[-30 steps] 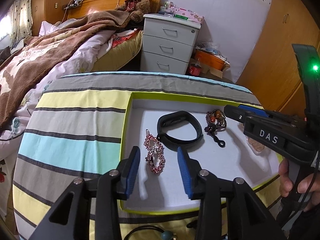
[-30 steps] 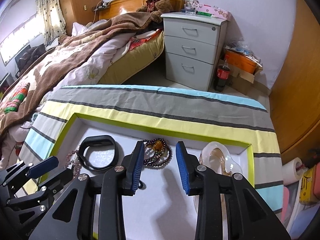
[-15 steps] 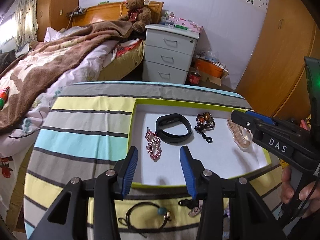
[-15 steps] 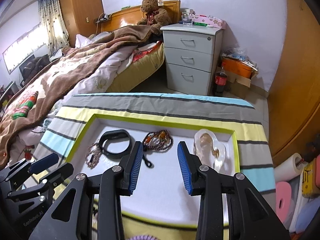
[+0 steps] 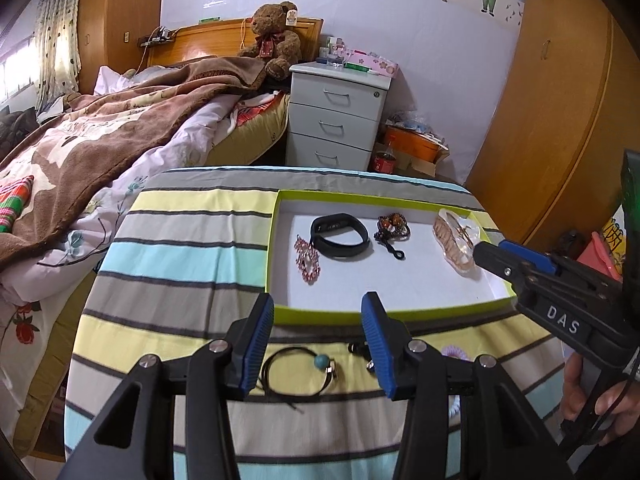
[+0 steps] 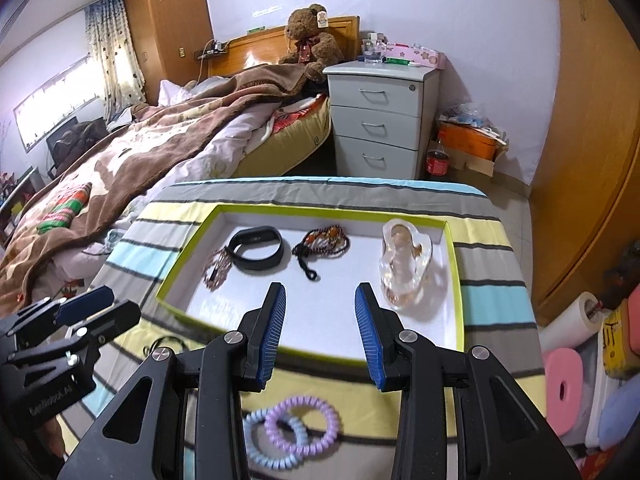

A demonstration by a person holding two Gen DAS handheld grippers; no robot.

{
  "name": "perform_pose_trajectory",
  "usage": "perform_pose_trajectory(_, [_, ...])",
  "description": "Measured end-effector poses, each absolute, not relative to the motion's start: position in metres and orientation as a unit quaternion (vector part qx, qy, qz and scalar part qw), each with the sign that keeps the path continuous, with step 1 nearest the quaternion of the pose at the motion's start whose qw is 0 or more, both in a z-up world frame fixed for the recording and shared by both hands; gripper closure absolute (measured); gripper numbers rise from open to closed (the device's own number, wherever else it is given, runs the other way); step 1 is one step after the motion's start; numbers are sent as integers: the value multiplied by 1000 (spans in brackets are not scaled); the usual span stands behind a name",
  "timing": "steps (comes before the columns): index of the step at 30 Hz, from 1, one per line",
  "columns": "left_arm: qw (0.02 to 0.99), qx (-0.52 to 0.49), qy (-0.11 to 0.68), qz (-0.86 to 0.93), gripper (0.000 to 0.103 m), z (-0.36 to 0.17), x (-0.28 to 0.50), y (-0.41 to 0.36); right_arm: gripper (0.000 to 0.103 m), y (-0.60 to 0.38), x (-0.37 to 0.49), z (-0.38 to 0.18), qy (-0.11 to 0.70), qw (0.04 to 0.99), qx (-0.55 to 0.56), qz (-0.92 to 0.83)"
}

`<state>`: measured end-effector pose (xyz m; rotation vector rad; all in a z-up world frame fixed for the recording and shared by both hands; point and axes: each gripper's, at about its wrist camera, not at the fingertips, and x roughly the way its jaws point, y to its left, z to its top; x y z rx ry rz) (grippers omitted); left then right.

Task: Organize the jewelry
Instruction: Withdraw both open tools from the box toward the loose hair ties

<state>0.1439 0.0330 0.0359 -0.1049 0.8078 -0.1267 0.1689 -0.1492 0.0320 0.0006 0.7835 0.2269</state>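
Note:
A white tray with a lime rim (image 5: 360, 314) (image 6: 180, 268) lies on the striped table. In it are a pink bead bracelet (image 5: 307, 261) (image 6: 216, 266), a black band (image 5: 340, 235) (image 6: 258, 248), a dark bead necklace (image 5: 392, 229) (image 6: 324, 242) and a clear hair claw (image 5: 456, 242) (image 6: 404, 264). In front of the tray lie a black cord with a teal bead (image 5: 320, 362) and purple and blue coil hair ties (image 6: 302, 426). My left gripper (image 5: 318, 342) is open and empty above the cord. My right gripper (image 6: 320, 328) is open and empty above the tray's near edge.
A bed with a brown blanket (image 5: 100, 136) stands to the left. A white drawer unit (image 5: 336, 120) and a teddy bear (image 5: 276, 44) stand behind the table. A wooden wardrobe (image 5: 560, 120) is on the right. Rolls and clutter (image 6: 580, 360) sit by the table's right side.
Both grippers have drawn back and up from the tray. The cord and hair ties in front of the tray have come into view. Both stay open.

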Motion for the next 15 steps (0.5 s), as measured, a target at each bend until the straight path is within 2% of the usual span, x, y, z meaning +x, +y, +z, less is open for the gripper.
perform_pose_trajectory(15, [914, -77, 395, -49, 54, 16, 98, 63, 66, -148, 117, -10, 402, 901, -26, 161])
